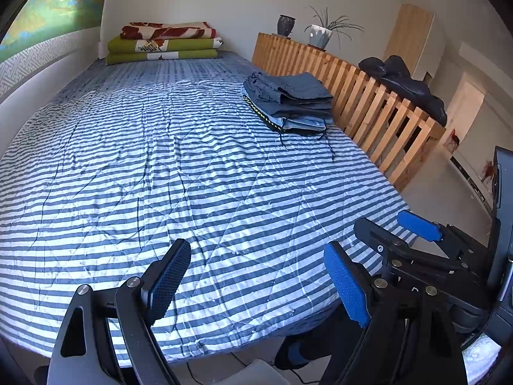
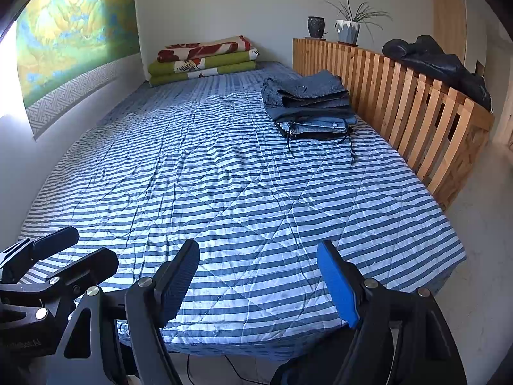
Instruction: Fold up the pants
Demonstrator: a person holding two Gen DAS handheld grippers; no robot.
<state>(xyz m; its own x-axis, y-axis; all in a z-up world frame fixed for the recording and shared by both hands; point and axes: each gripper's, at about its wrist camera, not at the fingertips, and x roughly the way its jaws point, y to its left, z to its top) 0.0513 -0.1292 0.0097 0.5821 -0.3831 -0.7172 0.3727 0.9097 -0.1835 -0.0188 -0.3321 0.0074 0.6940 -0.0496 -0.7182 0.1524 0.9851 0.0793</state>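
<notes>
Over the near end of the bed [image 1: 128, 166], both claws hang side by side with nothing between their fingers. From the left wrist camera, the left claw [image 1: 256, 282] has its two pads spread wide apart, empty, above the blue-and-white striped quilt [image 1: 198, 199]; the right claw [image 1: 394, 227] shows at the right edge of that view, its blue-padded finger [image 1: 418, 225] and black finger also parted and holding nothing. From the right wrist camera, the right claw [image 2: 259, 284] is likewise spread and empty, and the left claw [image 2: 77, 250] appears at the lower left with its black fingers apart. The stack of folded pants [image 1: 288, 102] sits on the far right side of the quilt, just beside the slatted wooden rail [image 1: 368, 106], well apart from both claws; a dark drawstring [image 1: 330, 147] trails from the stack onto the quilt. At the head of the bed lie folded blankets [image 1: 163, 43] against the wall. On top of the rail stand a dark vase [image 1: 285, 25] and a potted plant [image 1: 323, 32], with a black jacket [image 1: 404, 86] draped over the rail farther along.
</notes>
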